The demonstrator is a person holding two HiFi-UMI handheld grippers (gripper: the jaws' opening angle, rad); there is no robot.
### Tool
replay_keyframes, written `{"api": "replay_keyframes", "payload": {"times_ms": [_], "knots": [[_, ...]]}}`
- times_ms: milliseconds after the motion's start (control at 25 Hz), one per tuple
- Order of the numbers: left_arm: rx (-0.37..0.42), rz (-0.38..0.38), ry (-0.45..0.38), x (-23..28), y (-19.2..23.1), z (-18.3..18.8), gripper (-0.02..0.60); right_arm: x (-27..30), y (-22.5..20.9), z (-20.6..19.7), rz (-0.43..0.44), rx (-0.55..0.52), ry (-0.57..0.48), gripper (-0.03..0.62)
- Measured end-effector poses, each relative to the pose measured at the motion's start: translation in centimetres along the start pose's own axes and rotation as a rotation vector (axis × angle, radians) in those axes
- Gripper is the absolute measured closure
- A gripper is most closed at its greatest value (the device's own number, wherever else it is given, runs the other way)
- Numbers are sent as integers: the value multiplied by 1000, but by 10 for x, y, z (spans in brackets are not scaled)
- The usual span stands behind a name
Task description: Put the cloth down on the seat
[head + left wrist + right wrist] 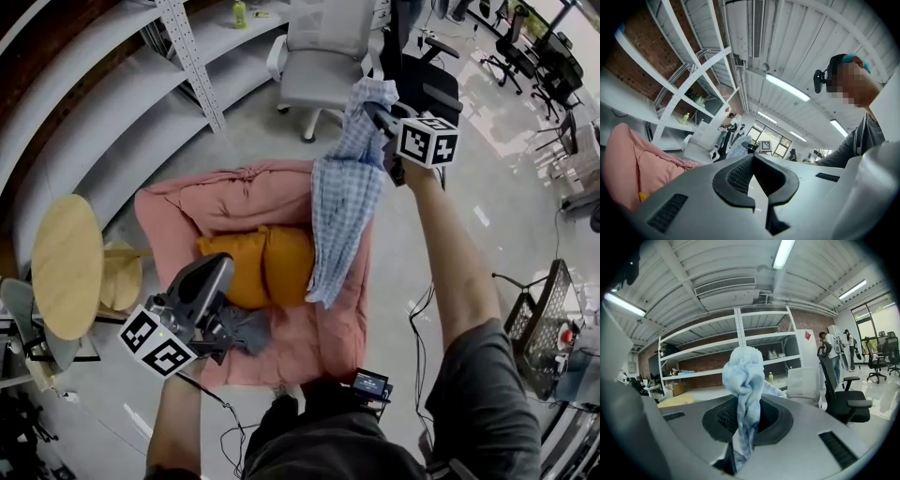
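My right gripper is raised high and shut on a blue-and-white checked cloth. The cloth hangs down over the right side of the pink cushioned seat, its lower end reaching the seat beside an orange pillow. In the right gripper view the cloth is bunched between the jaws of that gripper and sticks out past them. My left gripper hovers low over the seat's front left, jaws together and empty. The left gripper view shows the jaws of the left gripper meeting at their tips, with the pink seat at the left.
A grey crumpled lump lies on the seat by the left gripper. A white office chair and a black one stand behind the seat. A round wooden table is at the left, white shelving behind, a wire rack at the right.
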State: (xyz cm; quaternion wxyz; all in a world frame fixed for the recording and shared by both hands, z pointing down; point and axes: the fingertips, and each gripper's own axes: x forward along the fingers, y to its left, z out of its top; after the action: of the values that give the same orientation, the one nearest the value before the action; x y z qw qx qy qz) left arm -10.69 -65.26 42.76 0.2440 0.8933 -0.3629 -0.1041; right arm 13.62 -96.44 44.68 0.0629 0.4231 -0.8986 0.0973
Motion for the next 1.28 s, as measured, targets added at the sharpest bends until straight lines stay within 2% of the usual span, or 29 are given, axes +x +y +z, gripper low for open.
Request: {"api": "replay_keyframes", "payload": {"times_ms": [240, 360, 560, 680, 800, 920, 1040, 1160, 1280], "knots": [[-6, -36, 2, -17, -27, -14, 572, -52, 69, -20, 57, -32, -32, 553], [-4, -47, 11, -32, -39, -20, 572, -78, 105, -44, 76, -45, -20, 553], [-12, -57, 33, -46, -49, -34, 572, -100, 148, -112, 88, -28, 61, 552], [-21, -59, 48, -50, -54, -47, 572, -107, 158, -160, 55, -5, 119, 551], [-29, -64, 59, -49, -56, -58, 572, -114, 164, -203, 9, -27, 186, 551], [-36, -69, 67, -48, -58, -67, 572, -124, 173, -228, -12, 3, 198, 481], [-49, -79, 67, -46, -60, -72, 572, -142, 176, -235, -29, 88, 160, 449], [-62, -90, 64, -45, -60, -75, 572, -159, 186, -244, -27, 133, 153, 384], [-64, -100, 64, -49, -61, -75, 572, -173, 203, -259, -9, 165, 178, 382]]}}
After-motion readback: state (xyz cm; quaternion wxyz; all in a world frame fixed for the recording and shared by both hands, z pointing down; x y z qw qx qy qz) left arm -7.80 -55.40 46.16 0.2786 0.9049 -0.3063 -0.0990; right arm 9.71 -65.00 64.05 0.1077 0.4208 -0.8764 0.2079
